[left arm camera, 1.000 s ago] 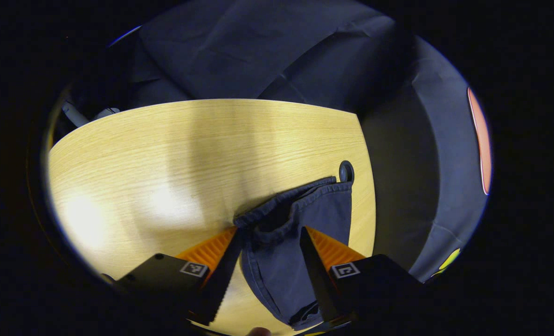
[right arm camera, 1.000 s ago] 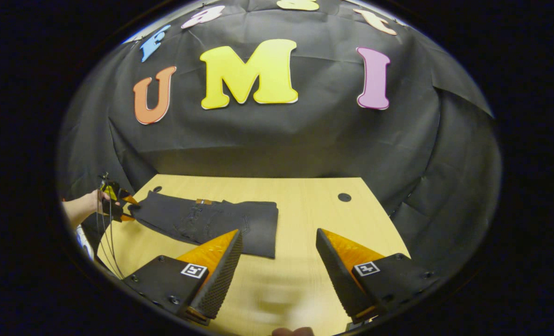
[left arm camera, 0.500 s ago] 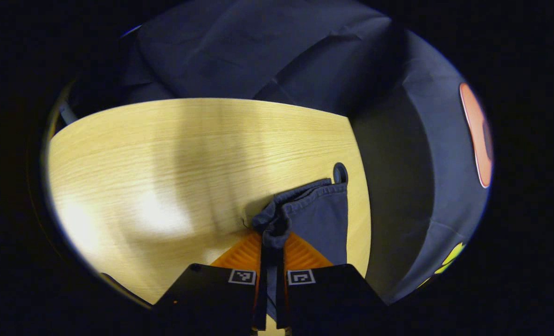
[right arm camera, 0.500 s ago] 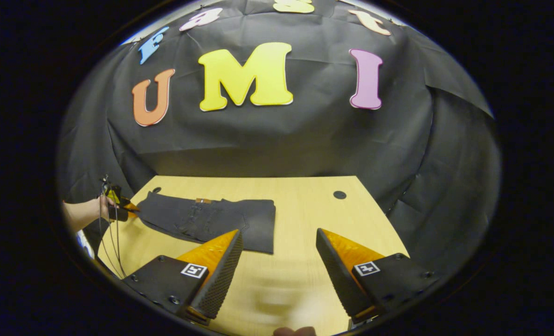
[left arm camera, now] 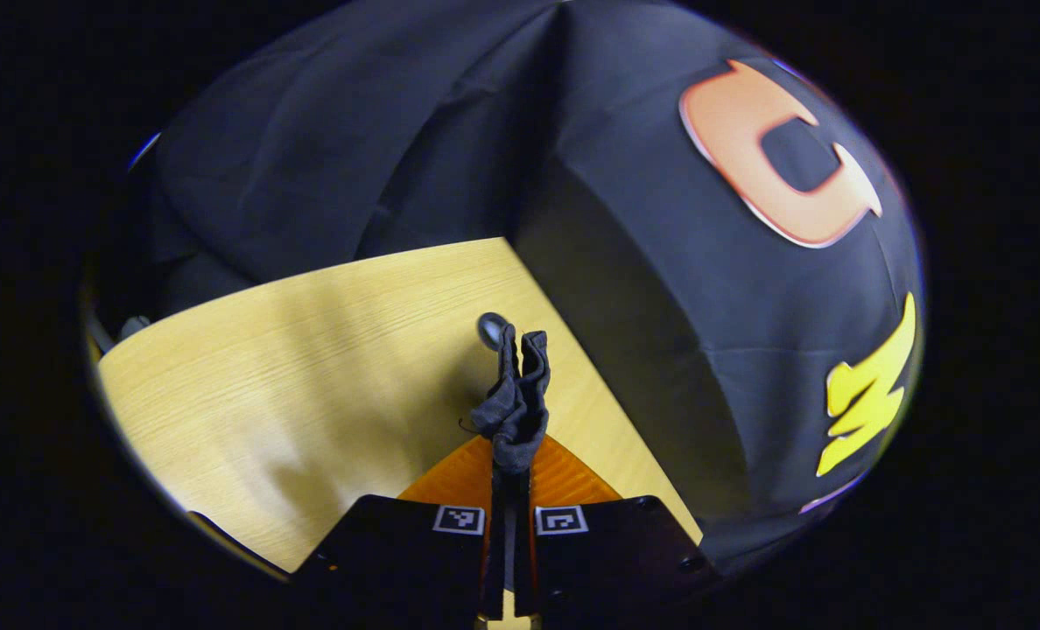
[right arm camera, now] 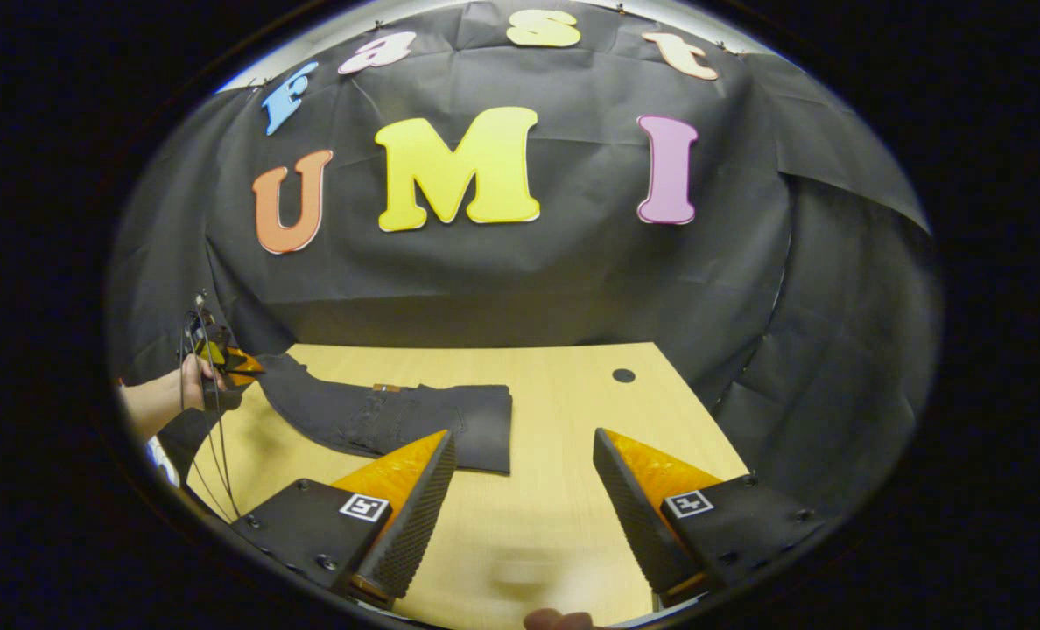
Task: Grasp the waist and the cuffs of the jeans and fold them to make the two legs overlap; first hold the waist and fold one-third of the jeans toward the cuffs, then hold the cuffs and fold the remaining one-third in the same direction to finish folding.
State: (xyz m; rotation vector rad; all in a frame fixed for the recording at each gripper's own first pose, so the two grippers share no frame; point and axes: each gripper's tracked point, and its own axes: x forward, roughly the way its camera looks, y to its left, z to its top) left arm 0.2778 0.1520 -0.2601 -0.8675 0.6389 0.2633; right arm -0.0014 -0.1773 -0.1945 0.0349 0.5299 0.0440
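Dark jeans (right arm camera: 397, 420) lie on the wooden table (right arm camera: 564, 411), partly folded, stretching left. In the left gripper view my left gripper (left arm camera: 509, 477) is shut on the bunched cuffs of the jeans (left arm camera: 513, 398), which stand up between its orange fingers (left arm camera: 459, 477), lifted off the table. In the right gripper view that same left gripper (right arm camera: 227, 363), held by a hand (right arm camera: 189, 381), raises the cuff end at the far left. My right gripper (right arm camera: 524, 477) hangs open above the table's near side, right of the jeans, nothing between its fingers.
A round cable hole (right arm camera: 623, 375) sits in the table's far right corner, and another hole (left arm camera: 489, 331) lies just behind the cuffs. Black cloth walls close the table's back and sides. Thin cables (right arm camera: 209, 437) hang below the hand.
My left gripper closed on the cuffs and then lifted and turned with them, so the cuff end now rises off the table. The right gripper stayed open, shifting only slightly.
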